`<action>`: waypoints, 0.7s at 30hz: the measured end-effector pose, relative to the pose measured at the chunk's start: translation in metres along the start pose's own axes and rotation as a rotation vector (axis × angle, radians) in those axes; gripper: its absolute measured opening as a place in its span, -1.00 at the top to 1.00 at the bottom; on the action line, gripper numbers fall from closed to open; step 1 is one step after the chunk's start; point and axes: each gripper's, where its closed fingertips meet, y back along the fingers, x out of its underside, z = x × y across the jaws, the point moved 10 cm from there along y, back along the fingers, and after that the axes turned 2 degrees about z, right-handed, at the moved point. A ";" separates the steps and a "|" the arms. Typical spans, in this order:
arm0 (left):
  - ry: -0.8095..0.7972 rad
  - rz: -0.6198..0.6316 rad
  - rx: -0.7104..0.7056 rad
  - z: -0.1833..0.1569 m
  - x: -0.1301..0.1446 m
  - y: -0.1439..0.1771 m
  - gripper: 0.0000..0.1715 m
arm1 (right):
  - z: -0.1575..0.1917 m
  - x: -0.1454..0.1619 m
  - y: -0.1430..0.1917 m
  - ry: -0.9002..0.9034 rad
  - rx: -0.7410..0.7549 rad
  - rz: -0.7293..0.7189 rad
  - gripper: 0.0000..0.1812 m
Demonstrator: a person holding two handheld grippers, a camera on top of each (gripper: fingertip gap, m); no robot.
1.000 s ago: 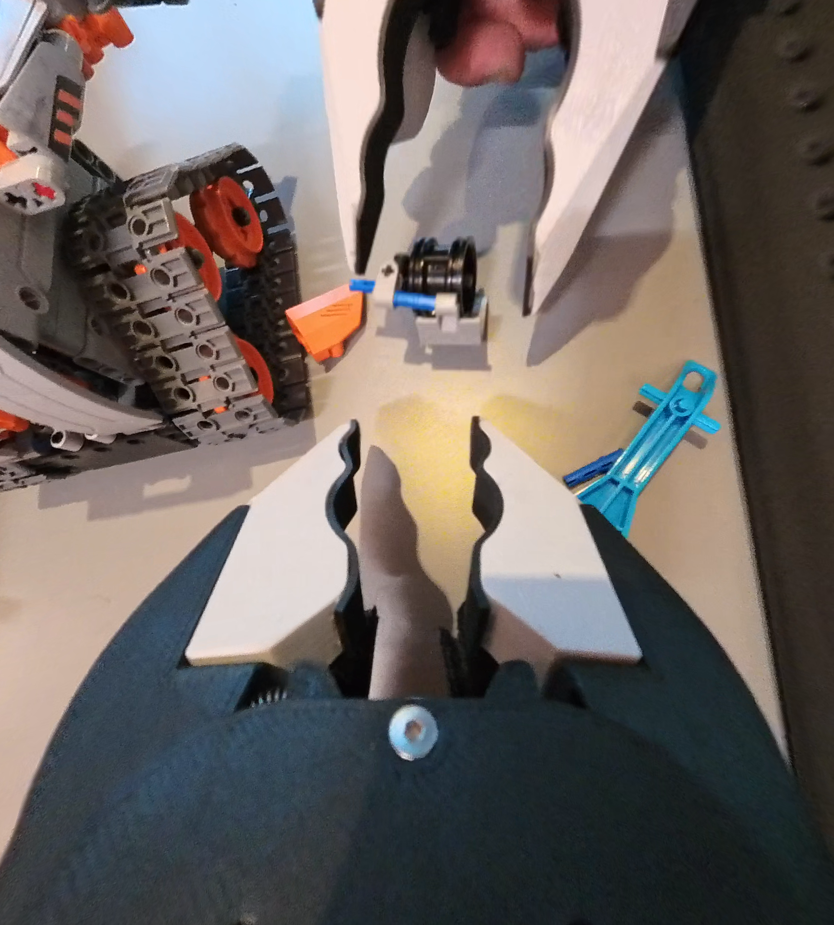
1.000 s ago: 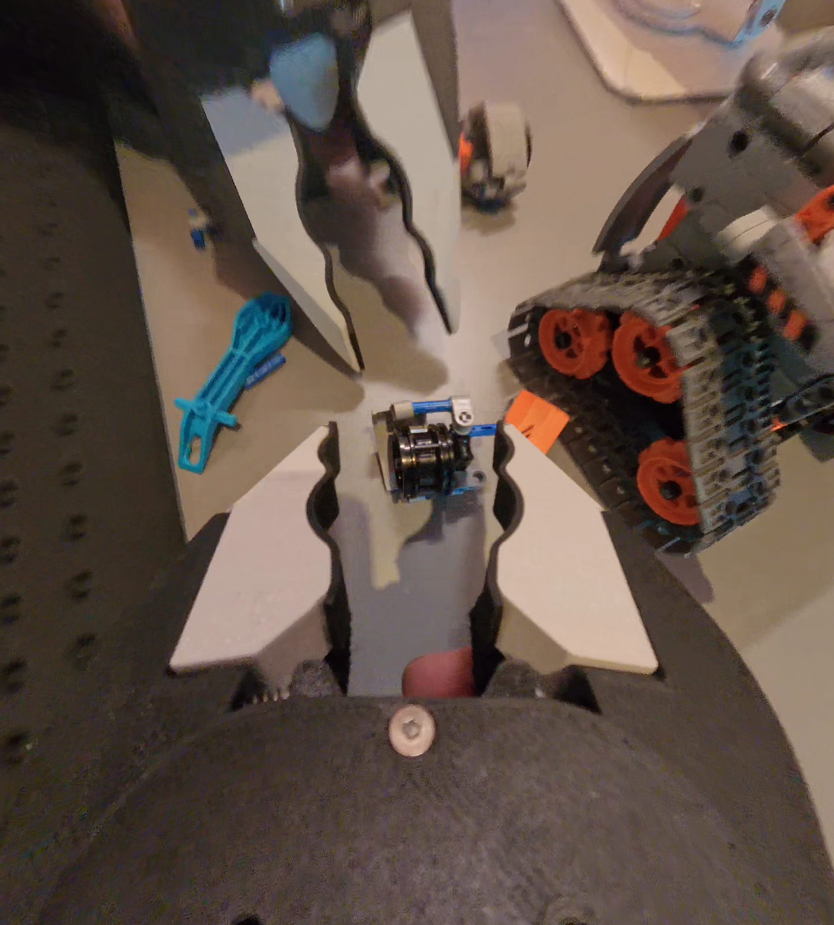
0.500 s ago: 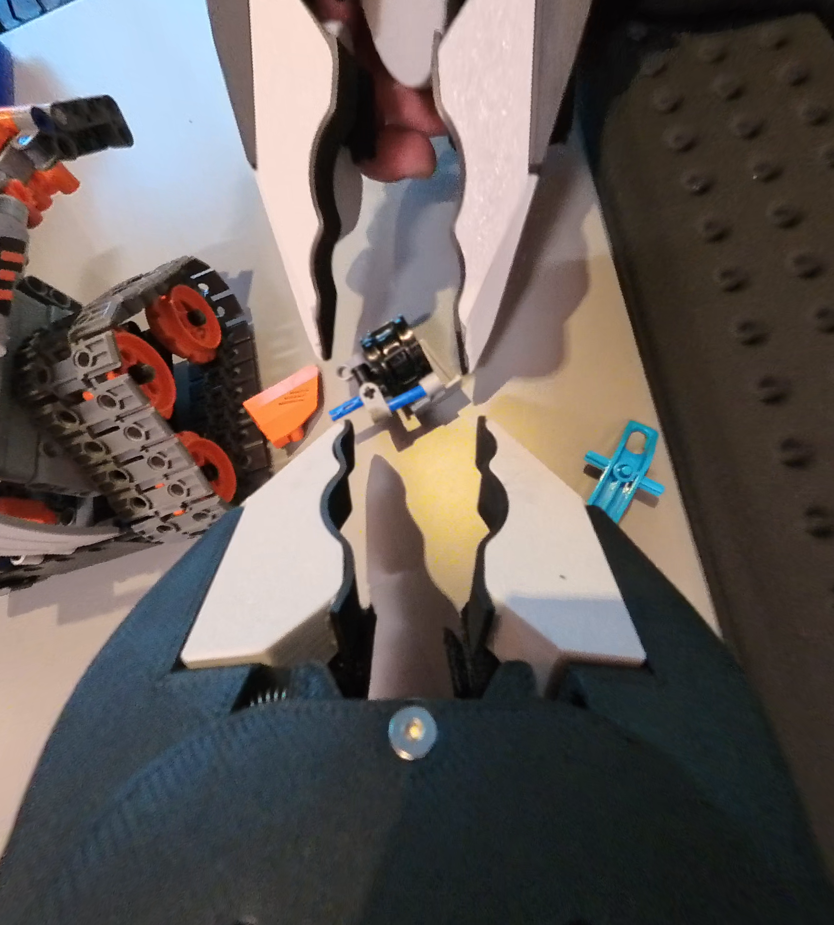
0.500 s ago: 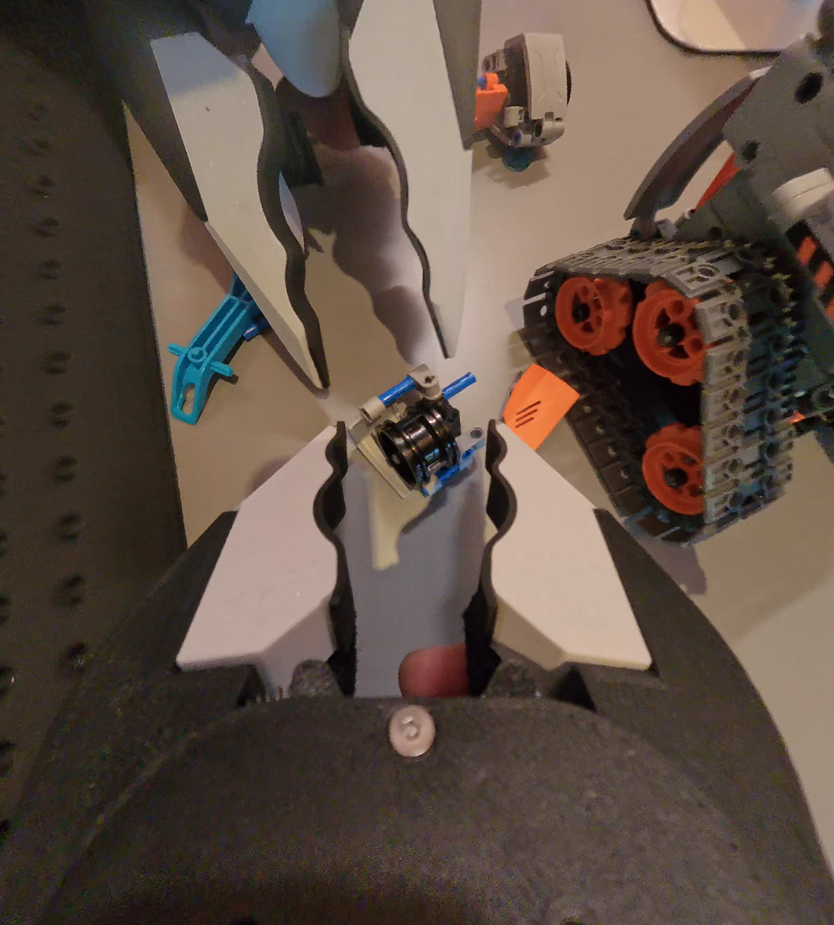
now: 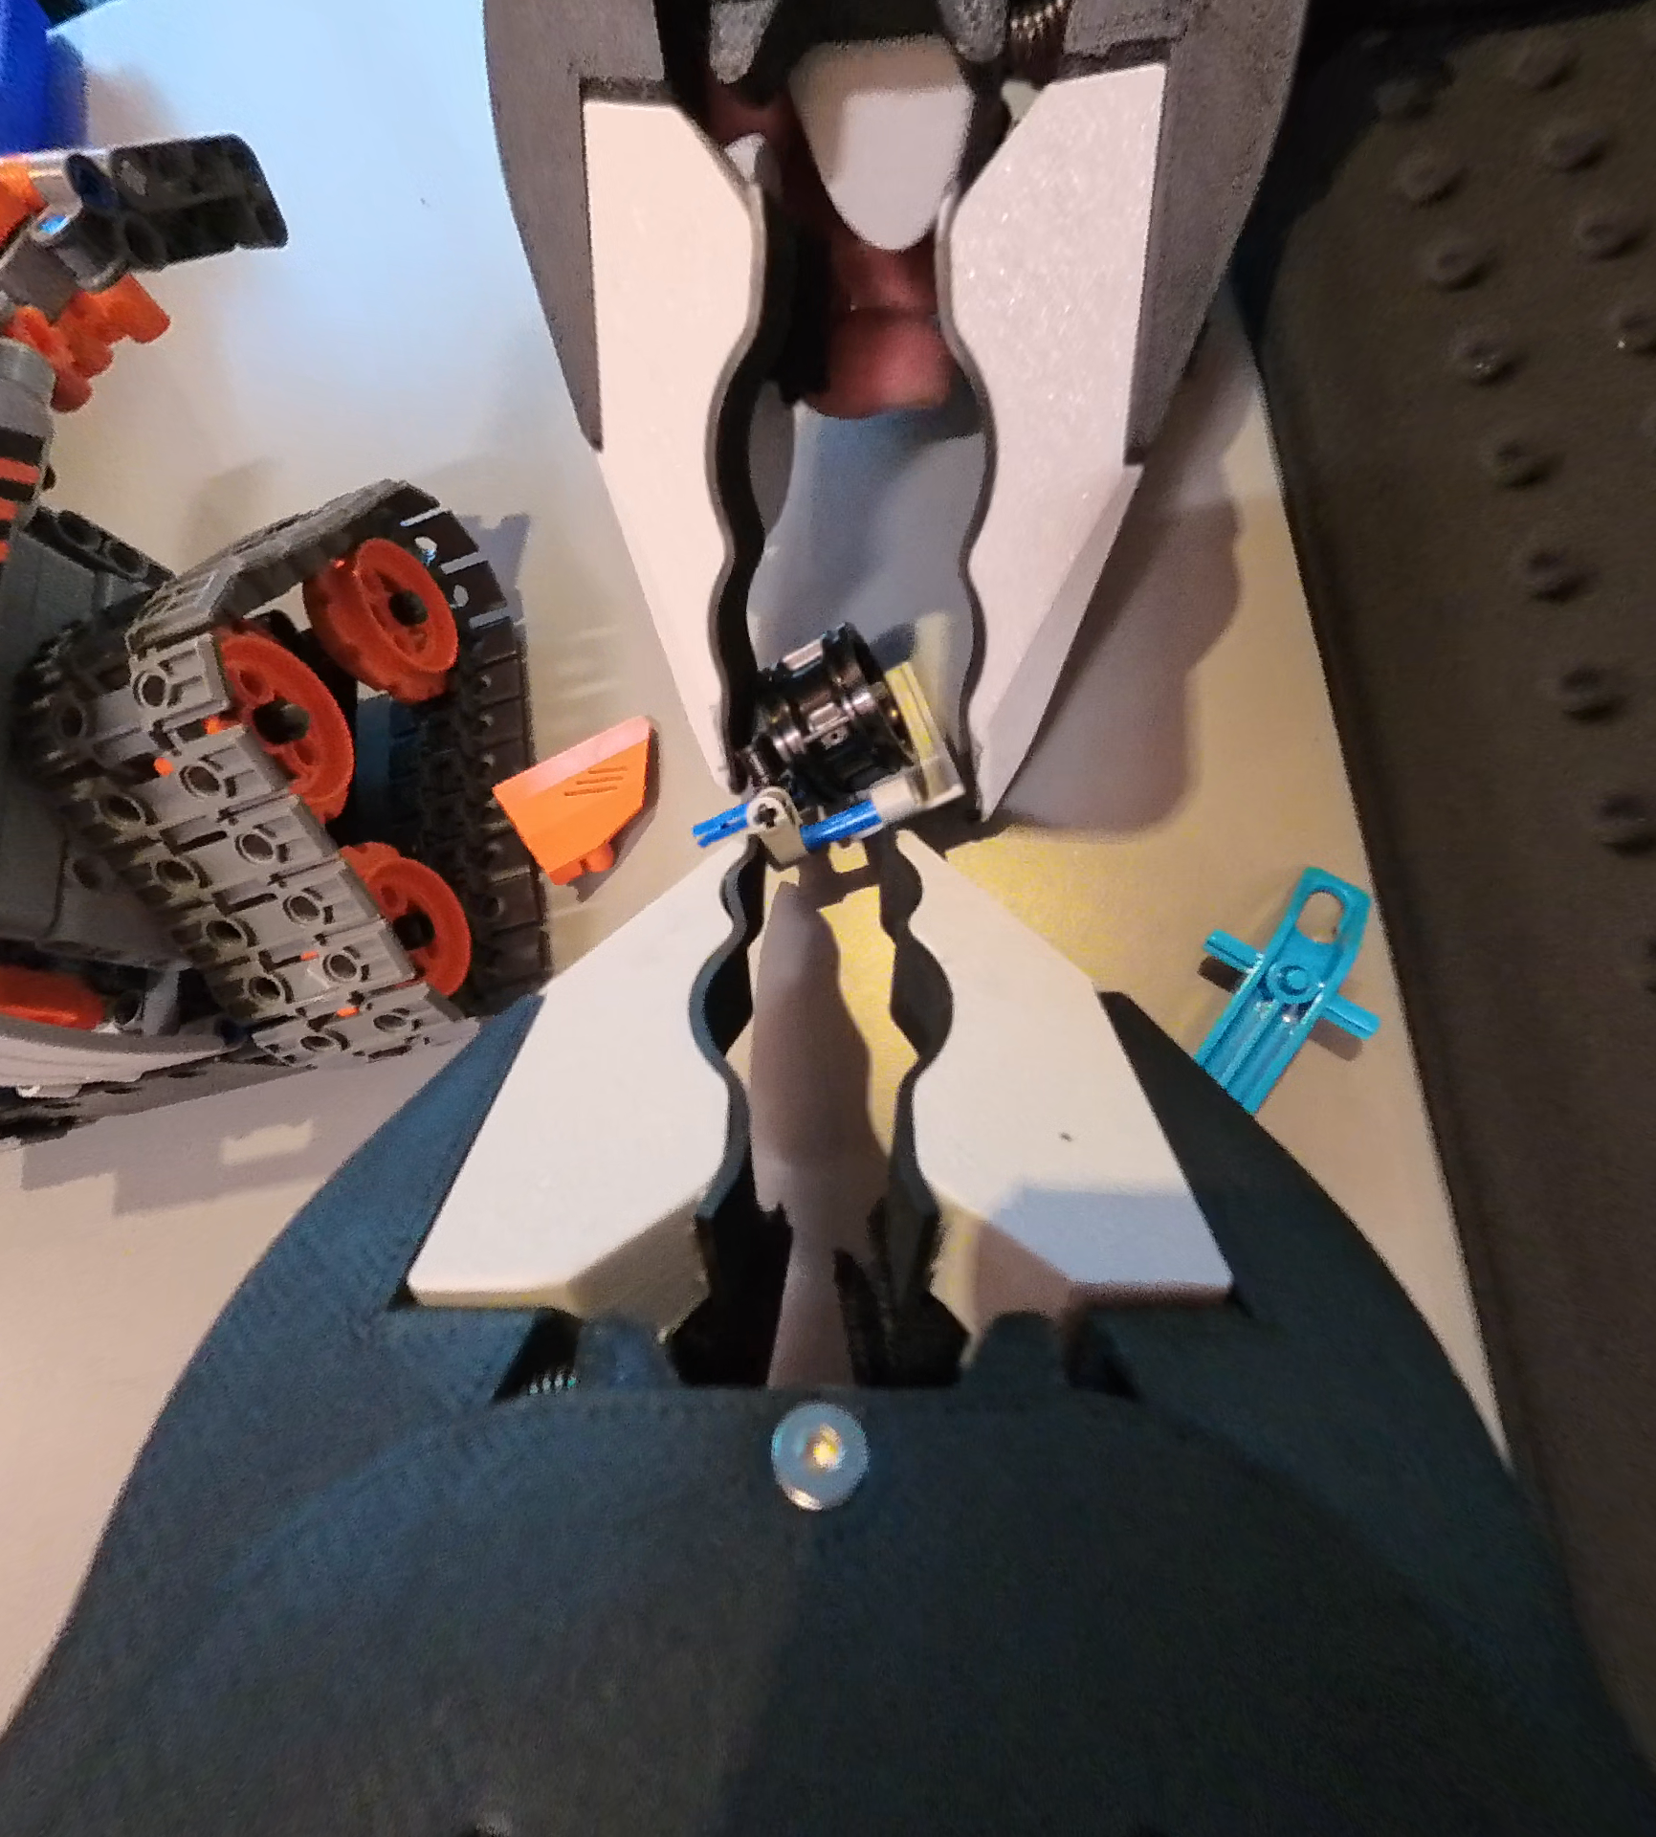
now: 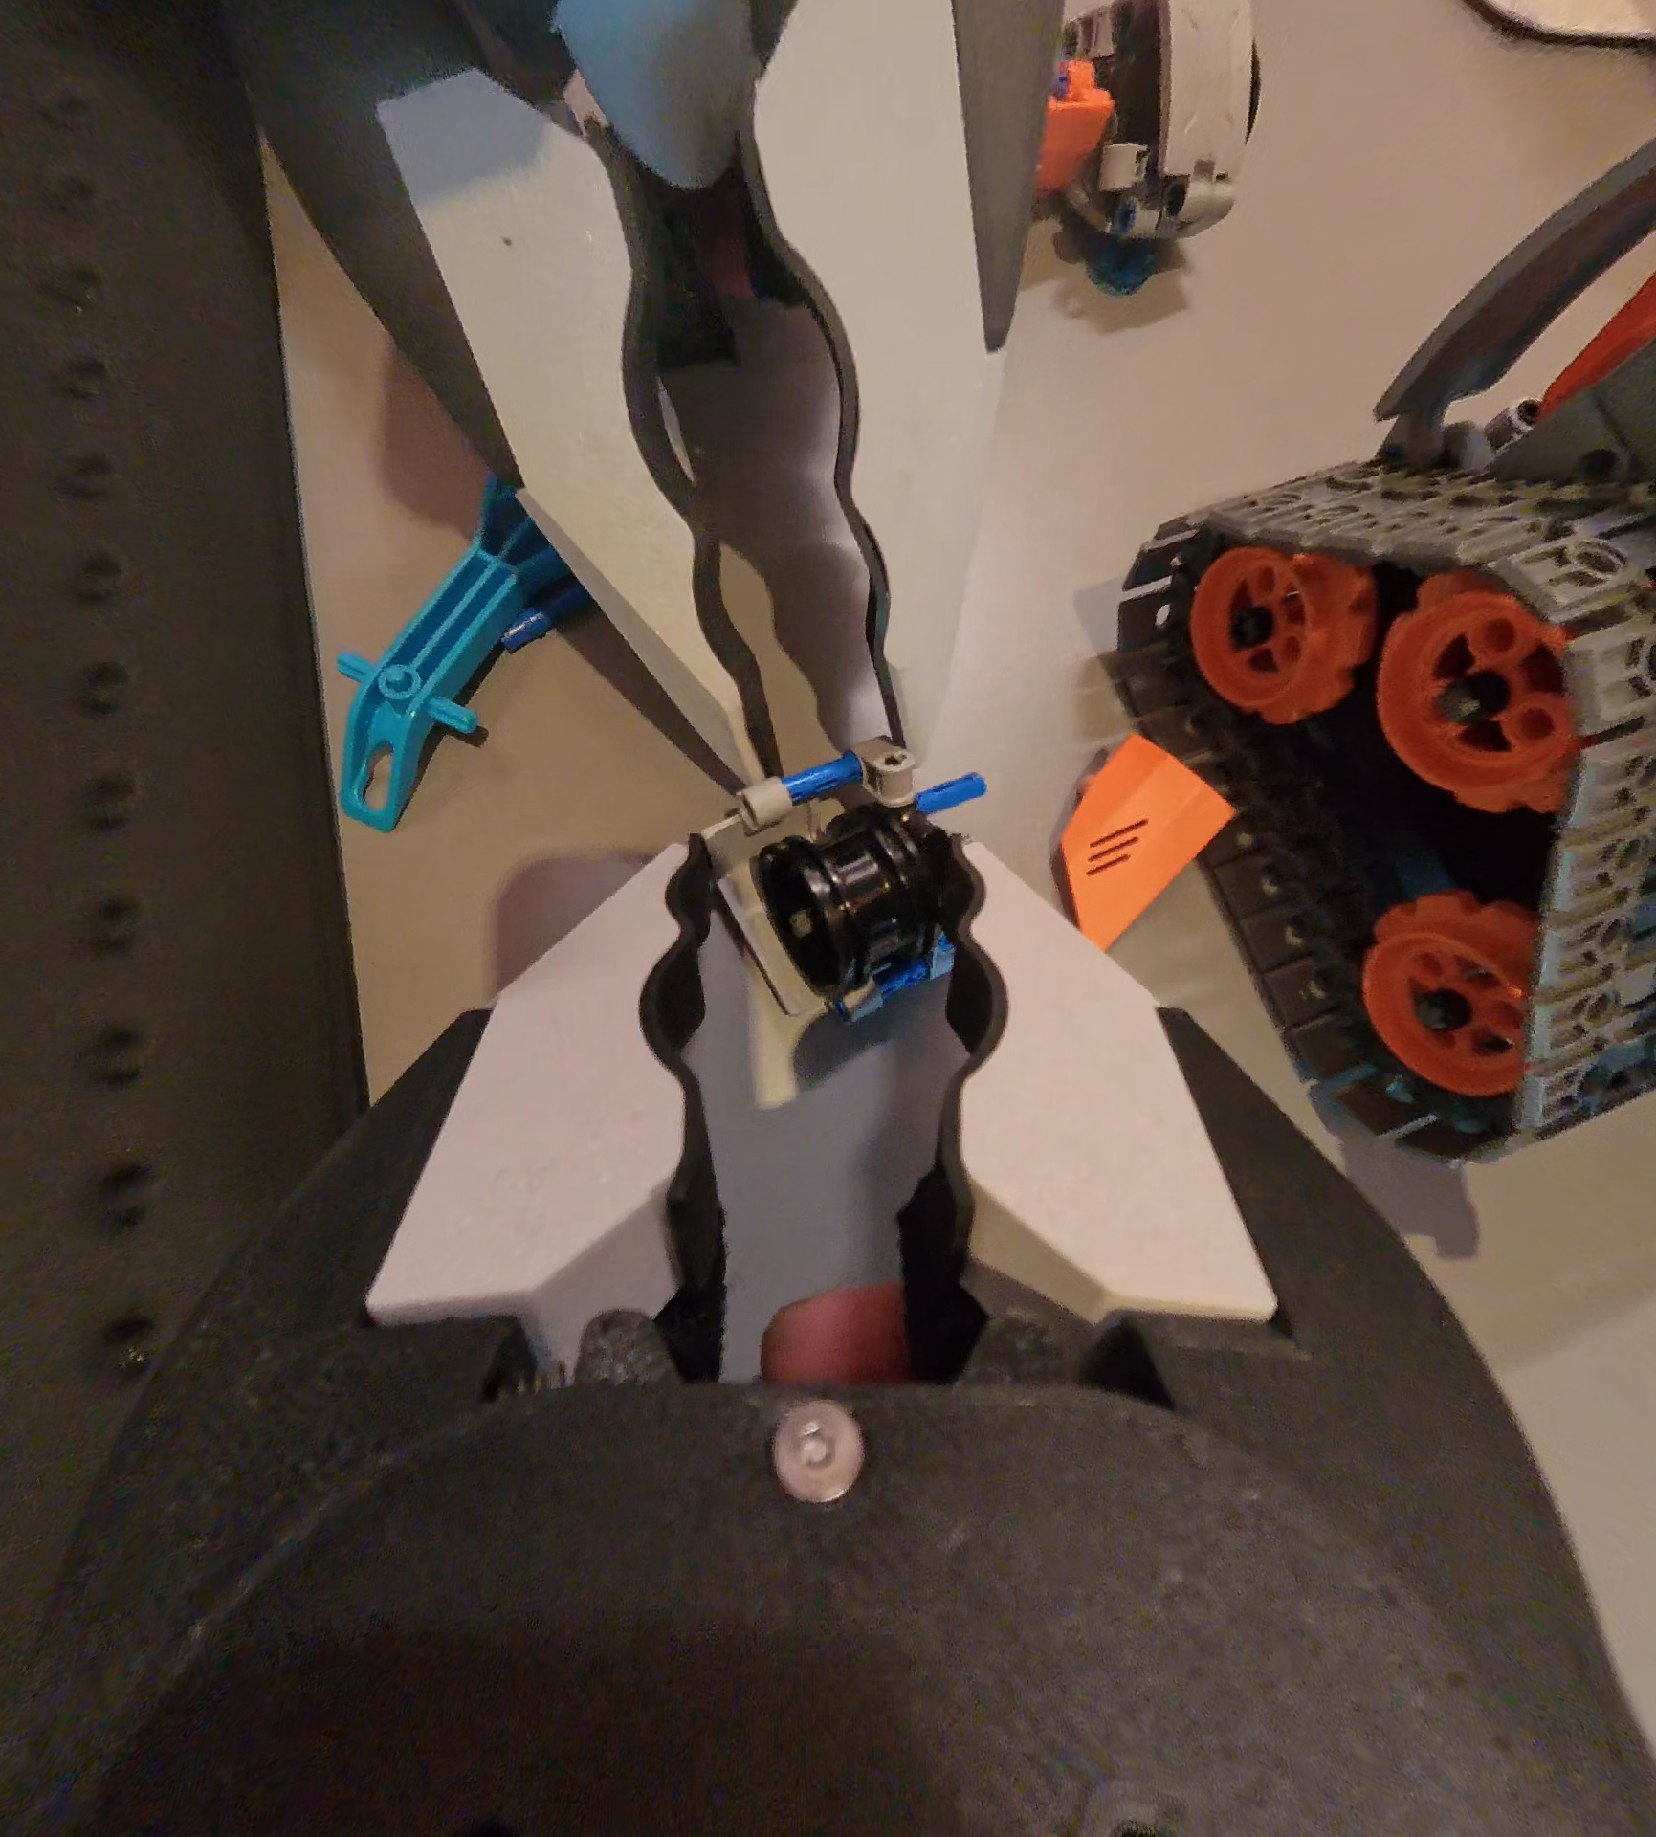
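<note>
Right hand-held gripper [image 6: 829, 885] is clasping a small black plastic wheel hub on grey-and-blue brick parts [image 6: 843, 895]. Left hand-held gripper [image 5: 829, 875], narrowly parted, is touching its blue axle [image 5: 838, 821]. Beige tabletop [image 5: 307, 1292] is bearing an orange-wheeled tracked brick vehicle [image 5: 207, 815].

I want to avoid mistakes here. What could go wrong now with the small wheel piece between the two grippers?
1. The right gripper holds the wheel piece only at its jaw tips, so it may slip out.
2. The left gripper is close to the blue pin; a push there may twist the piece.
3. The orange piece lies close by and may get bumped.
</note>
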 end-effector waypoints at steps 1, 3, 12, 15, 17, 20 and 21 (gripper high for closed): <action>-0.006 0.003 -0.013 -0.001 0.000 0.000 0.77 | 0.000 0.000 0.000 -0.004 0.002 0.003 0.51; -0.017 0.012 -0.024 -0.002 0.000 -0.001 0.77 | 0.000 0.000 -0.001 -0.005 0.006 0.006 0.51; 0.067 -0.016 0.029 -0.002 -0.001 0.000 0.58 | 0.002 -0.003 -0.001 0.001 0.049 0.028 0.52; 0.090 -0.024 0.021 -0.001 0.000 -0.001 0.62 | 0.003 -0.003 -0.002 0.010 0.070 0.040 0.52; 0.109 -0.023 0.030 0.000 0.000 0.000 0.62 | 0.004 -0.005 -0.002 0.015 0.084 0.048 0.52; 0.122 -0.020 0.036 0.001 0.000 0.000 0.62 | 0.005 -0.006 -0.003 0.016 0.098 0.058 0.52; 0.130 -0.015 0.038 0.002 0.000 0.000 0.62 | 0.006 -0.007 -0.003 0.016 0.104 0.063 0.52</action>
